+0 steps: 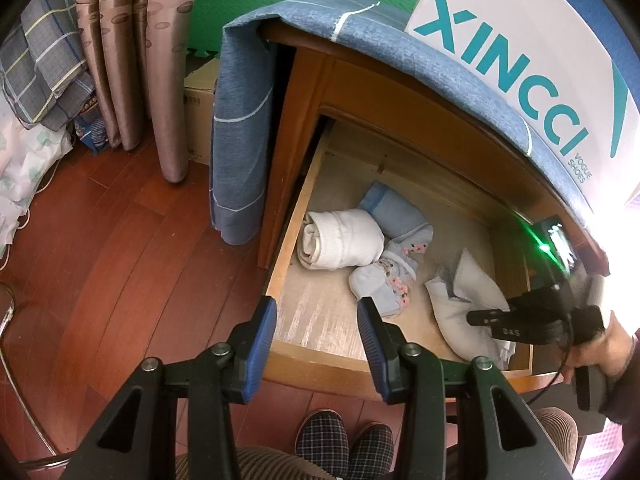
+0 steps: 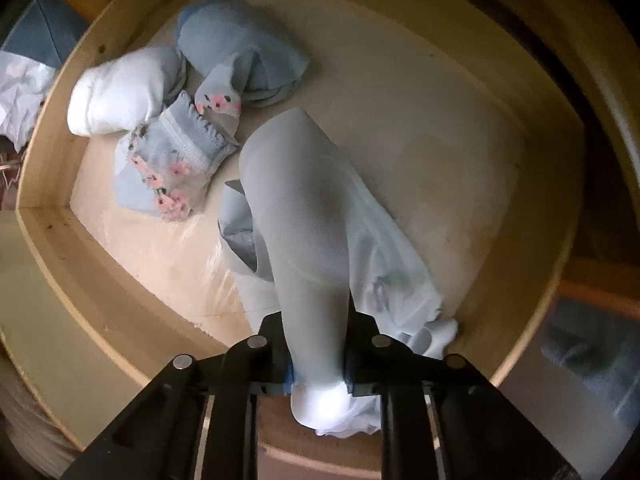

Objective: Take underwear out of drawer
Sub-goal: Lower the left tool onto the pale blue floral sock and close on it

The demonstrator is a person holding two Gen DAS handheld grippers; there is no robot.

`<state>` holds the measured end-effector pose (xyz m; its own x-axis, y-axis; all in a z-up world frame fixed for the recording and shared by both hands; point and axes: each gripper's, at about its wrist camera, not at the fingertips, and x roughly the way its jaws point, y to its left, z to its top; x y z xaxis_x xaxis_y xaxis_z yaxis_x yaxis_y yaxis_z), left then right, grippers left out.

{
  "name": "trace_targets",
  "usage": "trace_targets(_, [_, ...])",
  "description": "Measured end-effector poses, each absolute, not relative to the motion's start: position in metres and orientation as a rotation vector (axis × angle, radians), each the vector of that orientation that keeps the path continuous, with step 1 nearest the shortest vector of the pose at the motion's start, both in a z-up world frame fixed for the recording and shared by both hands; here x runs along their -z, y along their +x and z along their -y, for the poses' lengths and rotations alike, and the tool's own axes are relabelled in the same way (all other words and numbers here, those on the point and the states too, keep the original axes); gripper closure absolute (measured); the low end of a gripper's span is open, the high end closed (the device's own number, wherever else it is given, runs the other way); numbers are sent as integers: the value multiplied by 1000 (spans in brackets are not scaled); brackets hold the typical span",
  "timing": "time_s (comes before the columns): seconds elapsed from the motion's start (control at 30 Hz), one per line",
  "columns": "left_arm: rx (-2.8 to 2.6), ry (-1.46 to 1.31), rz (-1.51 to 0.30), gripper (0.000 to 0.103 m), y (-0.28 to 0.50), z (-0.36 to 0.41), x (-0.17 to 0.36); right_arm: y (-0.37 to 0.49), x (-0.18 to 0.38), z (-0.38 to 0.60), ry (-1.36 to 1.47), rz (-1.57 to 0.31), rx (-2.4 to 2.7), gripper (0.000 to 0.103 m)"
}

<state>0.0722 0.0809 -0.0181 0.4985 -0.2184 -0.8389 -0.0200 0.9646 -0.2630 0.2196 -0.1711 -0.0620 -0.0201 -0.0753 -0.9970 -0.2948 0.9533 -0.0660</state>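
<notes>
The wooden drawer [image 1: 288,256] stands pulled open. Inside lie a white roll [image 1: 340,238], a blue folded piece [image 1: 394,210] and flowered socks [image 1: 384,280]. My right gripper [image 2: 316,344] is shut on pale blue underwear [image 2: 300,208] at the drawer's right front; the cloth bulges between and over the jaws. It also shows in the left wrist view [image 1: 464,304], with the right gripper [image 1: 492,318] on it. My left gripper [image 1: 316,320] is open and empty above the drawer's front left.
A blue cloth [image 1: 240,128] drapes over the cabinet top, with a white shoe box [image 1: 520,40] on it. Curtains [image 1: 132,52], a cardboard box [image 1: 202,96] and wooden floor [image 1: 120,260] lie to the left. Slippers [image 1: 344,444] show below.
</notes>
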Motion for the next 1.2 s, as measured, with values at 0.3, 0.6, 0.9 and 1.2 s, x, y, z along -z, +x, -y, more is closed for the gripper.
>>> trace_targets(0.3, [119,-232,-1044,60,71,-76,17,173,33,181,-121,-1492,-125,91])
trace_targets(0.6, [156,-201,-1067,60,74,-67,16,128,-17,225,92,-1291,-19,91])
trace_targets(0.9, [355,-59,-1164,60,95,-26,22,120,-24,256,249,-1260,-24,91])
trace_targets(1.2, [418,37,-1373,60,141,22,57,126,-16,247,270,-1268,-43,91])
